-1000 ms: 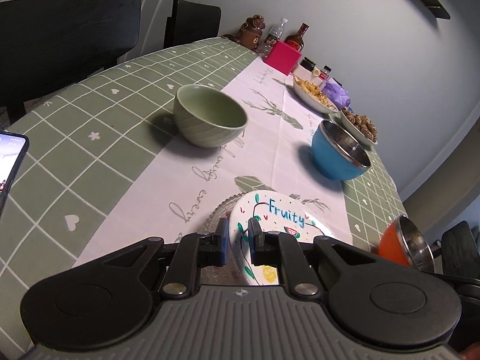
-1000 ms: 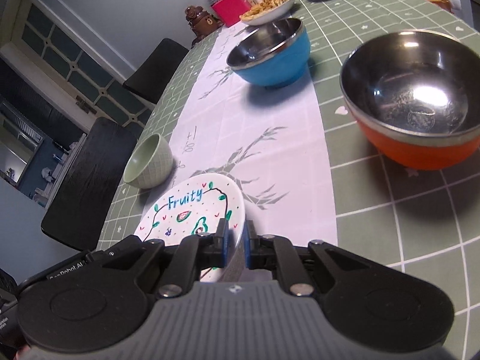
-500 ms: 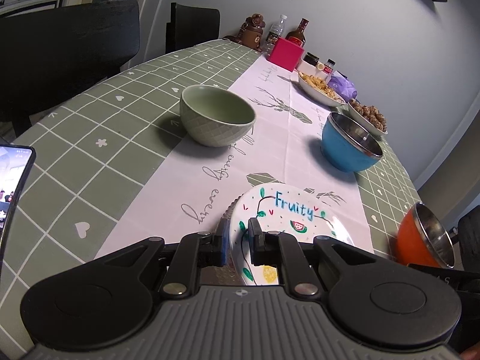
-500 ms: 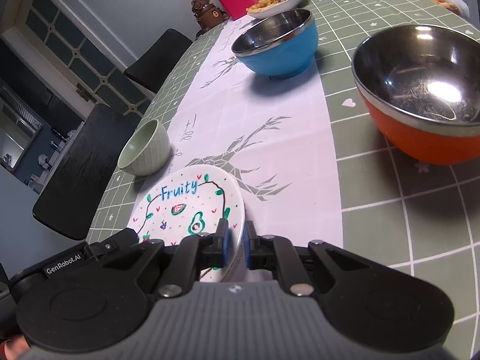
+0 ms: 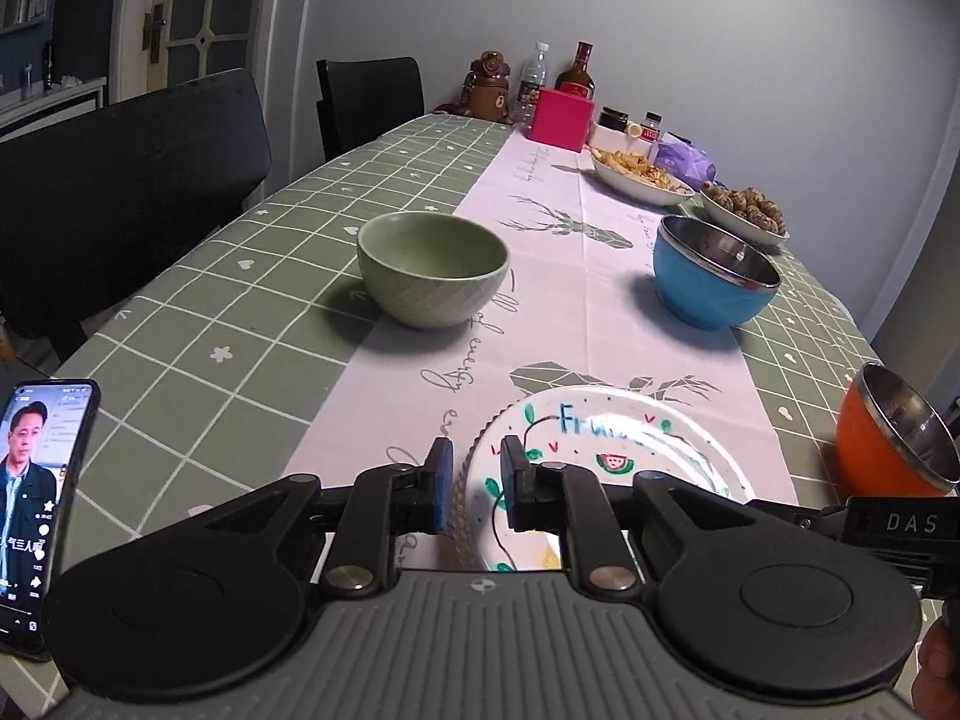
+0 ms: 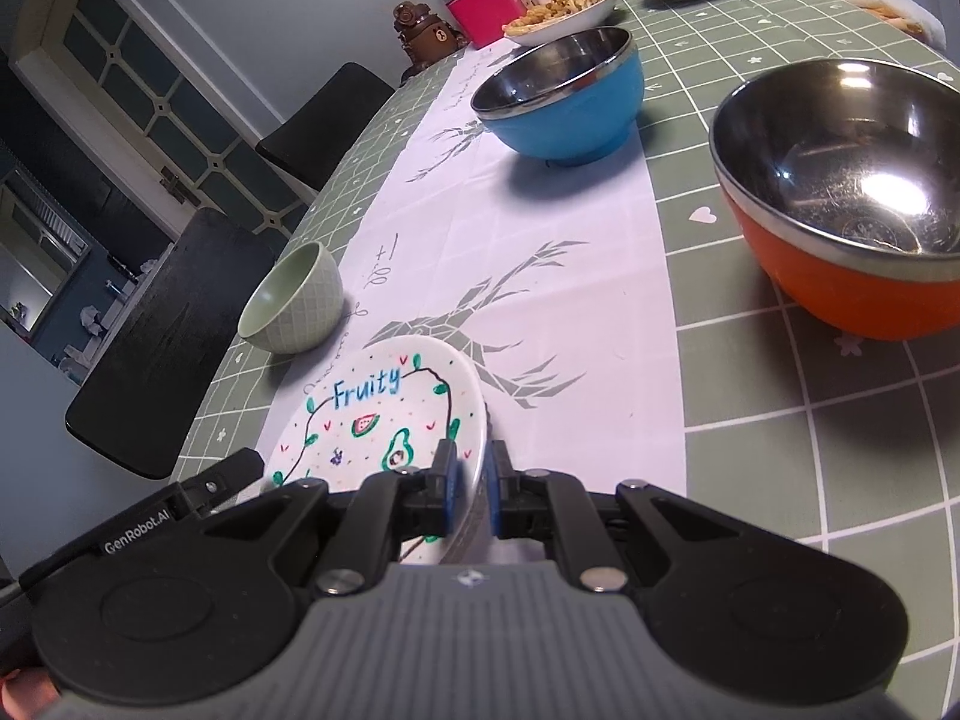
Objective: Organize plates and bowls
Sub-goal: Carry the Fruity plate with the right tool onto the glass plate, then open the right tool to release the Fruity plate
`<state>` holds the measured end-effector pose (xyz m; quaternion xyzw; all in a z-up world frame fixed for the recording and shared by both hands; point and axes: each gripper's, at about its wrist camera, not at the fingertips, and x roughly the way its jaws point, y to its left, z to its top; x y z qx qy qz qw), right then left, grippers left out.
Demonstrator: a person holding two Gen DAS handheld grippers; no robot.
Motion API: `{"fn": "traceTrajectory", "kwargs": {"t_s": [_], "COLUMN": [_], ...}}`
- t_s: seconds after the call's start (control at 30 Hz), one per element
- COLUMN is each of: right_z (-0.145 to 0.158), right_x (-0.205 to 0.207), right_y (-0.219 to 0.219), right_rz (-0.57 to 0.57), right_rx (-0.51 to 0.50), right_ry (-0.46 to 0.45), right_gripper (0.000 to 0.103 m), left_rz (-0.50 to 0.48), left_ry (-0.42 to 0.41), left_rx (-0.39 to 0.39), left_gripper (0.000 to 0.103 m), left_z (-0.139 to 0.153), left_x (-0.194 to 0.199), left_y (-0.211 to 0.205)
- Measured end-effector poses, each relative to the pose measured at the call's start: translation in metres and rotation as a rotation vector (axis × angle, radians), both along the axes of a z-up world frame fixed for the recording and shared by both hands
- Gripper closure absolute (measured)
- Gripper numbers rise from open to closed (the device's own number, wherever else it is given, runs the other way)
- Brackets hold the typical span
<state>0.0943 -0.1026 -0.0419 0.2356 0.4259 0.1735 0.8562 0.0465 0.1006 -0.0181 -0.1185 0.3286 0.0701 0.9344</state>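
A white "Fruity" plate [image 5: 618,450] lies on the table runner on top of a clear glass plate whose ribbed rim [image 5: 465,483] shows at its left edge. My left gripper [image 5: 474,489] stands around the plates' left rim with its jaws slightly parted. My right gripper [image 6: 471,492] is shut on the right rim of the Fruity plate [image 6: 384,414]. A green bowl [image 5: 432,267], a blue bowl [image 5: 711,282] and an orange bowl [image 5: 888,447] stand further out.
A phone [image 5: 30,498] lies at the near left edge. Two food dishes [image 5: 642,174], a pink box [image 5: 561,120] and bottles stand at the far end. Black chairs [image 5: 120,192] line the left side.
Both grippers and the plates have come down level onto the runner. My left gripper's jaws have opened a little off the rim.
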Motion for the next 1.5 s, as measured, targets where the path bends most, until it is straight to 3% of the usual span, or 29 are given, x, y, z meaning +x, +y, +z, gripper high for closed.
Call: {"fn": "traceTrajectory", "kwargs": {"t_s": [0.13, 0.23, 0.33, 0.4, 0.47, 0.67, 0.9, 1.03, 1.2, 1.37, 1.5], "right_z": [0.002, 0.003, 0.005, 0.006, 0.006, 0.004, 0.008, 0.022, 0.051, 0.083, 0.102], "right_x": [-0.002, -0.008, -0.015, -0.017, -0.015, -0.013, -0.015, -0.022, -0.026, -0.021, -0.008], "right_y": [-0.005, -0.009, -0.009, -0.007, -0.004, 0.000, -0.004, -0.007, -0.009, -0.027, -0.057], "right_rz": [-0.018, -0.026, -0.022, -0.011, -0.001, 0.009, 0.009, 0.017, 0.057, 0.095, 0.060], "right_rx": [0.009, 0.030, 0.029, 0.028, 0.034, 0.022, 0.028, -0.026, -0.151, -0.238, -0.342], "right_ry": [0.022, 0.048, 0.057, 0.050, 0.050, 0.044, 0.036, -0.017, -0.084, -0.139, -0.162], "right_gripper": [0.091, 0.090, 0.091, 0.097, 0.101, 0.102, 0.097, 0.095, 0.076, 0.069, 0.063], "left_rz": [-0.006, 0.003, -0.006, -0.011, -0.019, -0.008, 0.030, 0.032, -0.072, -0.162, -0.237], "left_ry": [0.015, 0.037, 0.055, 0.056, 0.062, 0.070, 0.041, -0.004, -0.041, -0.022, -0.024], "left_rx": [-0.032, -0.062, -0.130, -0.152, -0.158, -0.131, -0.115, -0.084, -0.078, -0.111, -0.122], "left_gripper": [0.069, 0.067, 0.067, 0.067, 0.072, 0.081, 0.082, 0.081, 0.081, 0.081, 0.081], "left_z": [-0.002, -0.006, -0.010, -0.011, -0.011, -0.011, -0.006, 0.007, 0.031, 0.048, 0.059], "left_x": [0.001, 0.002, 0.004, 0.004, 0.005, 0.004, 0.002, -0.002, 0.001, 0.013, 0.024], "left_y": [0.006, 0.011, 0.016, 0.017, 0.016, 0.015, 0.017, 0.011, -0.015, -0.045, -0.070]}}
